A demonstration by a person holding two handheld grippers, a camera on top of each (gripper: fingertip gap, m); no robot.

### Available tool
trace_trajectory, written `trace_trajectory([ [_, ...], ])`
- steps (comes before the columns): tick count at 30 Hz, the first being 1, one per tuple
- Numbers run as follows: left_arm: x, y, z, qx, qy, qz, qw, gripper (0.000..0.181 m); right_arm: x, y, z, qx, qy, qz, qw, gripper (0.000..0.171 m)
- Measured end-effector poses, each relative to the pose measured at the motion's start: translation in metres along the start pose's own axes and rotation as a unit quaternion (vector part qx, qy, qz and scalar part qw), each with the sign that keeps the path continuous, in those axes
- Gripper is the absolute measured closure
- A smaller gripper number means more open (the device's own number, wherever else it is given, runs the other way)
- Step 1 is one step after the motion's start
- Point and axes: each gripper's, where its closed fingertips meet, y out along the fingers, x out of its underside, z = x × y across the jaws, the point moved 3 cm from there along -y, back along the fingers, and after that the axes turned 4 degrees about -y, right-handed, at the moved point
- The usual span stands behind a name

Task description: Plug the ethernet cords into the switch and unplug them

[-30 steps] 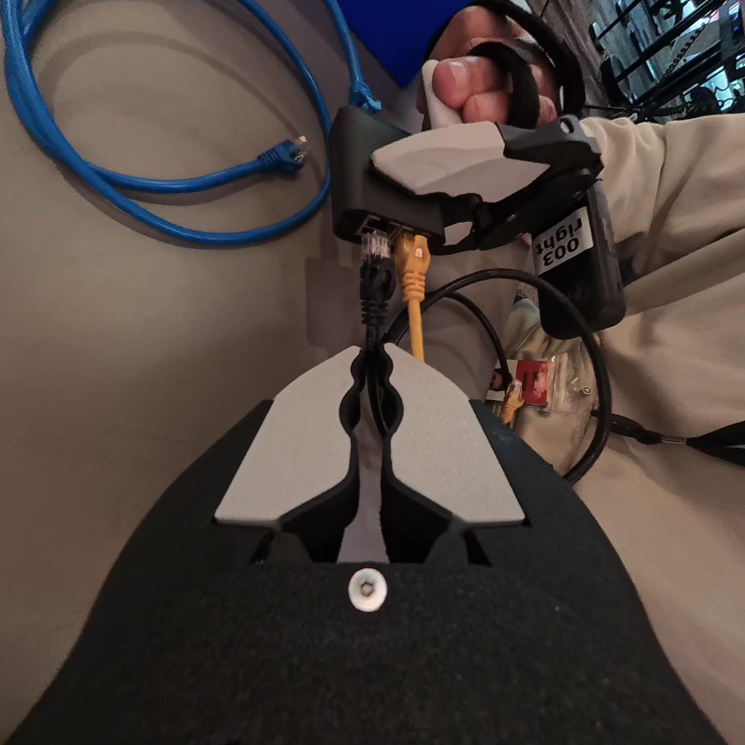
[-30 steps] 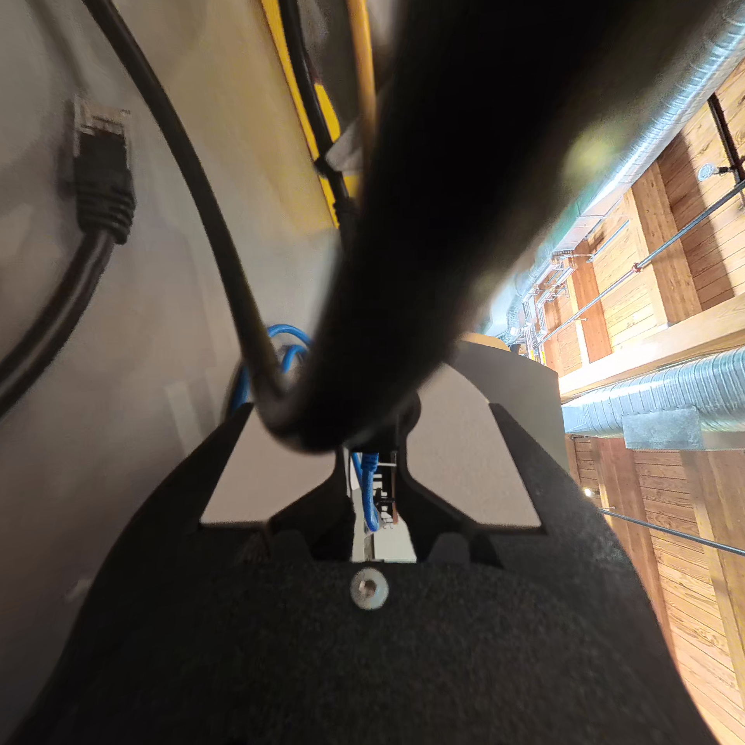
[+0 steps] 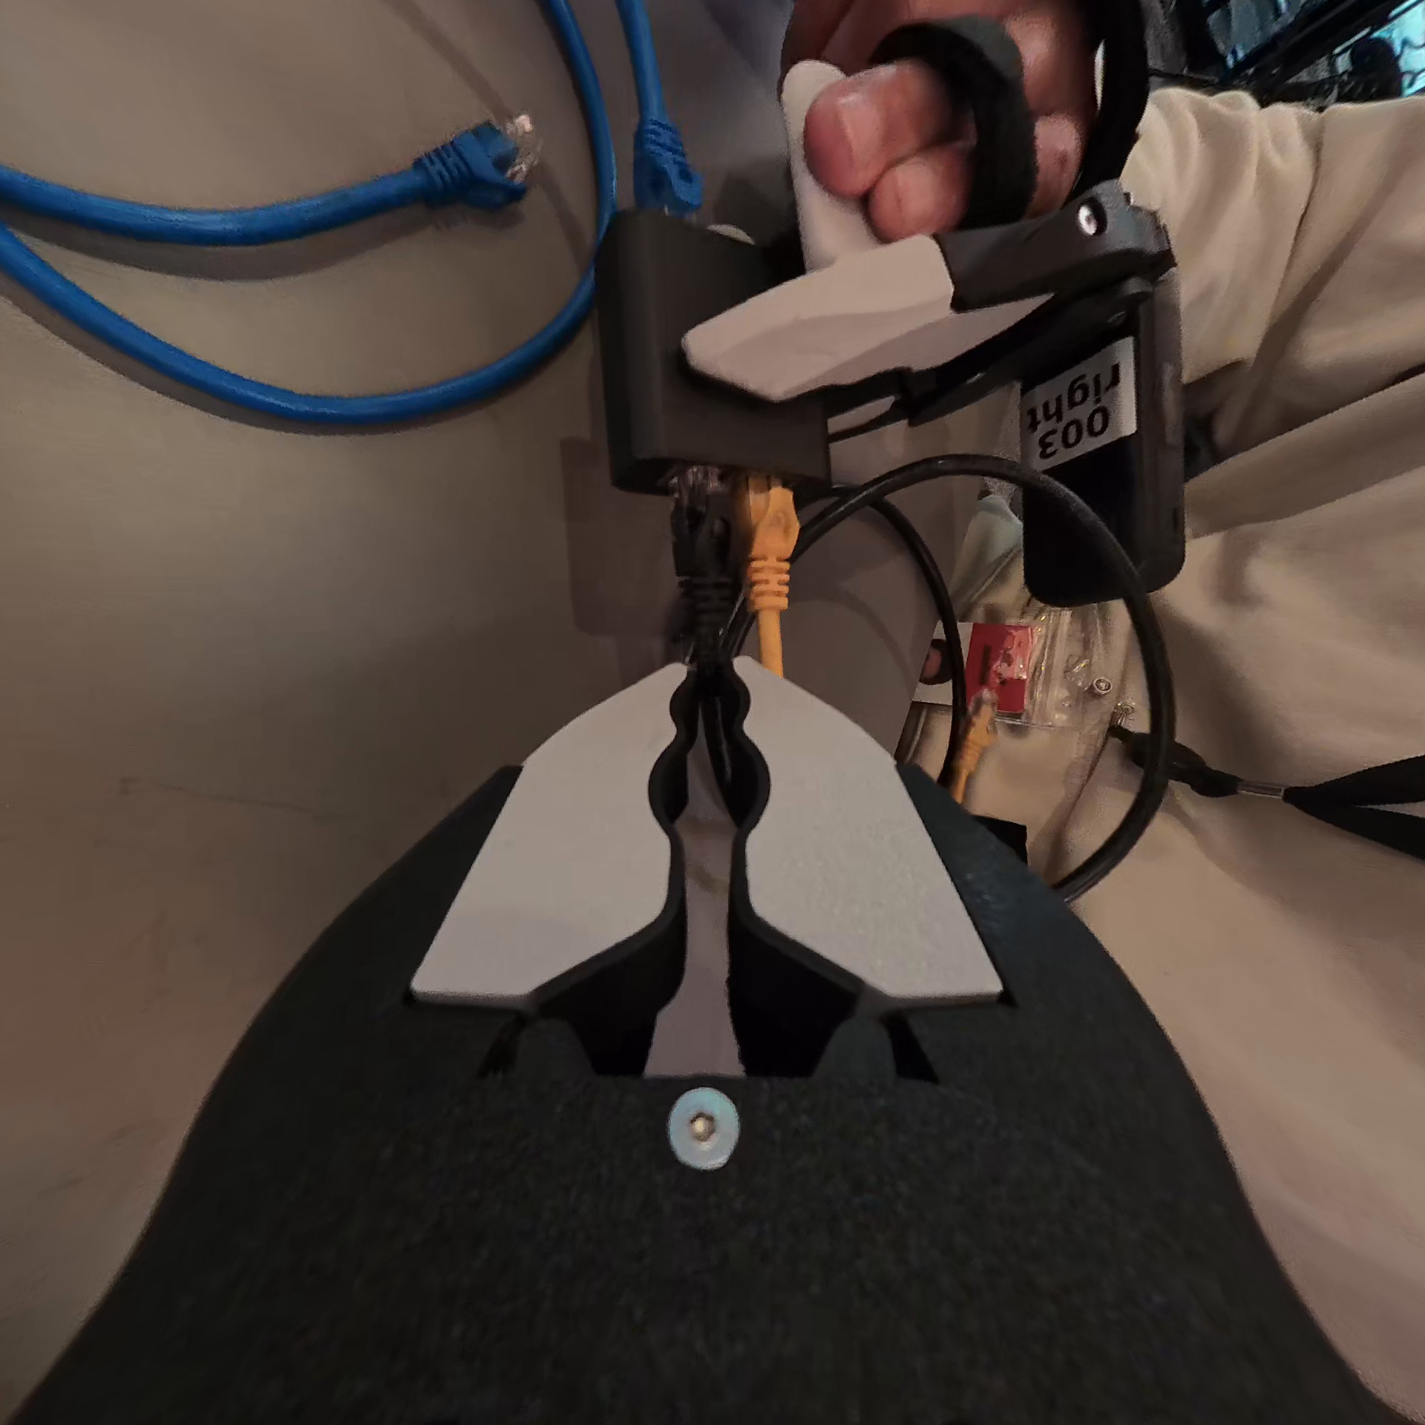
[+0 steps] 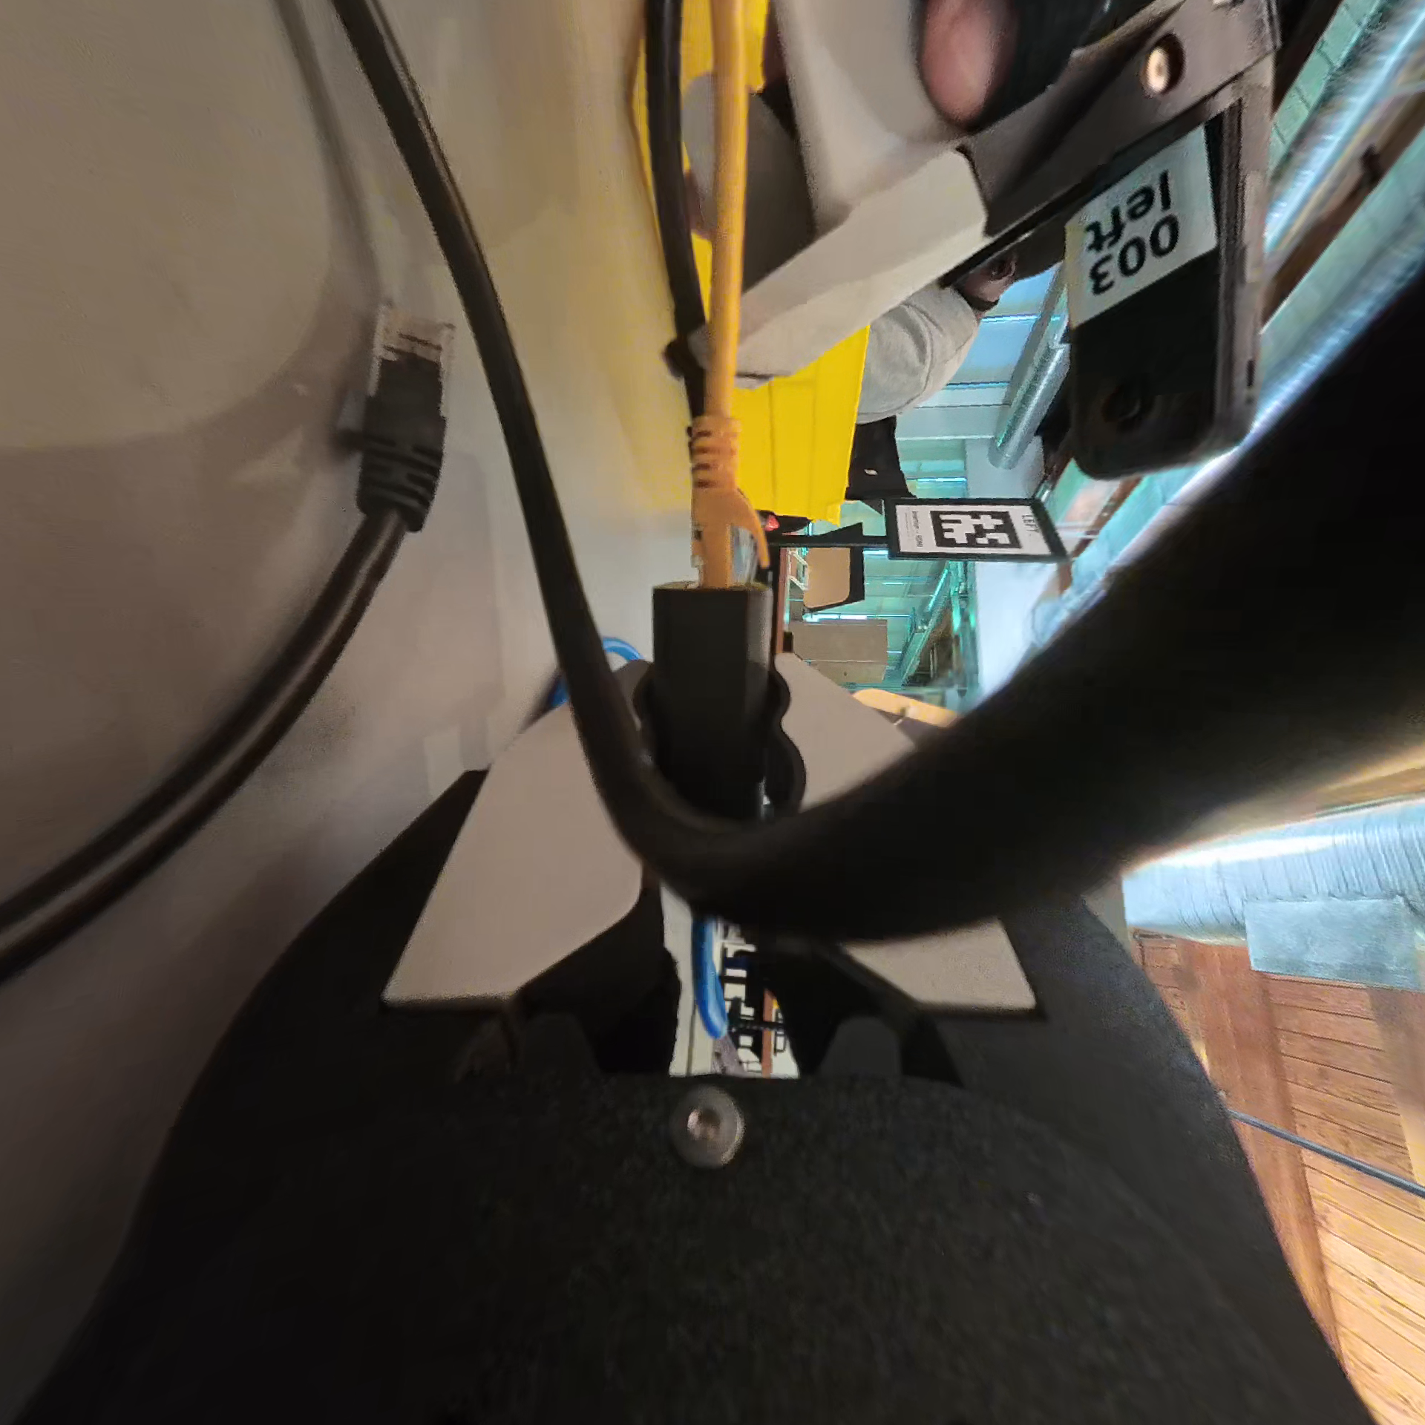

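1. The left tongs (image 3: 713, 682) are pinched on a black cord (image 3: 705, 617) just behind its plug, which sits at a port on the near face of the switch (image 3: 671, 370); whether the plug is fully seated cannot be told.
2. A yellow cord (image 3: 771, 555) is plugged into the port right beside the black one and runs back past the left tongs.
3. The right tongs (image 4: 713, 740) are clamped on the black switch, seen edge-on in the right wrist view, with the yellow cord entering its far end.
4. In the left wrist view the right tongs reach in from the right side, a hand (image 3: 925, 131) gripping their handle, and hold the switch just above the pale bench (image 3: 270, 617).
5. A blue cord (image 3: 308, 401) loops across the bench to the left; one plug lies loose, another enters the far side of the switch.
6. A second black plug (image 4: 401, 416) lies free on the bench in the right wrist view, and a thick black cable (image 4: 501, 385) crosses in front of the right tongs.
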Motion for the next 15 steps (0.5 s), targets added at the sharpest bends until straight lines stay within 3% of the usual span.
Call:
trace_trajectory([
  [15, -0.018, -0.006, 0.008, -0.027, 0.052, 0.127, 0.99, 0.177, 0.011, -0.004, 0.012, -0.003, 0.1, -0.002, 0.995, 0.145],
])
